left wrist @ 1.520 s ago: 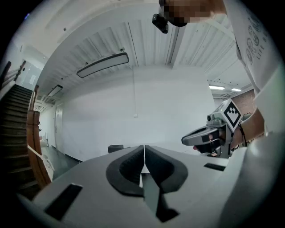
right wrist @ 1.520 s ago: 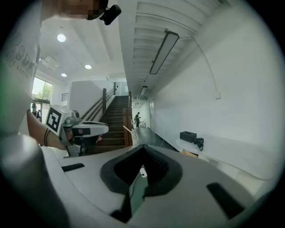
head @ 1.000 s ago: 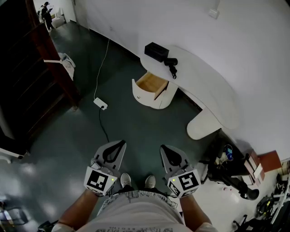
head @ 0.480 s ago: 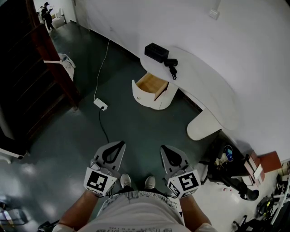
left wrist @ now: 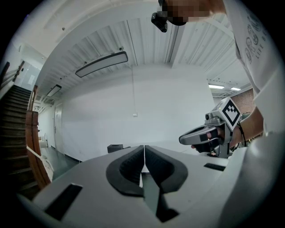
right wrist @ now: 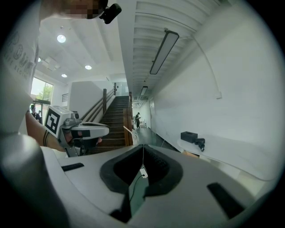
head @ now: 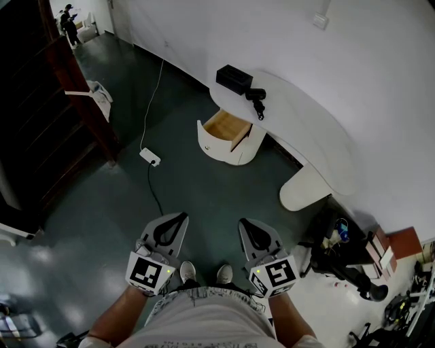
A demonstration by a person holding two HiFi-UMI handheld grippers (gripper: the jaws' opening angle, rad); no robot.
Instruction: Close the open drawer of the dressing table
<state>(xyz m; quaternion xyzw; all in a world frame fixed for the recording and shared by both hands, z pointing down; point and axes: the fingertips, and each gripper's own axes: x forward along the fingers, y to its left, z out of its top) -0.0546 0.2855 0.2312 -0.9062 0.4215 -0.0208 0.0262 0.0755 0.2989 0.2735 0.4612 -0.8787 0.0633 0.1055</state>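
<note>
The left hand-held gripper [head: 182,217] and right hand-held gripper [head: 243,223], jaws pressed together on nothing, hang well apart from the open drawer [head: 228,126] of the bench [head: 319,136].

Grippers: two, left gripper [head: 181,217] and right gripper [head: 243,222]
Dressing table [head: 306,129]: one, far beyond the fingers
Open drawer [head: 226,126]: one
Black box [head: 234,77]: one
Power strip [head: 150,155]: one, ahead of the left fingers
Shoes [head: 188,270]: two, behind the fingers
Distant figures [head: 68,17]: possibly two, too small to count surely

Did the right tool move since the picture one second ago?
No. The grey right tool stays in the same place relative to the white rectangular power strip, which lies up and left of it.
</note>
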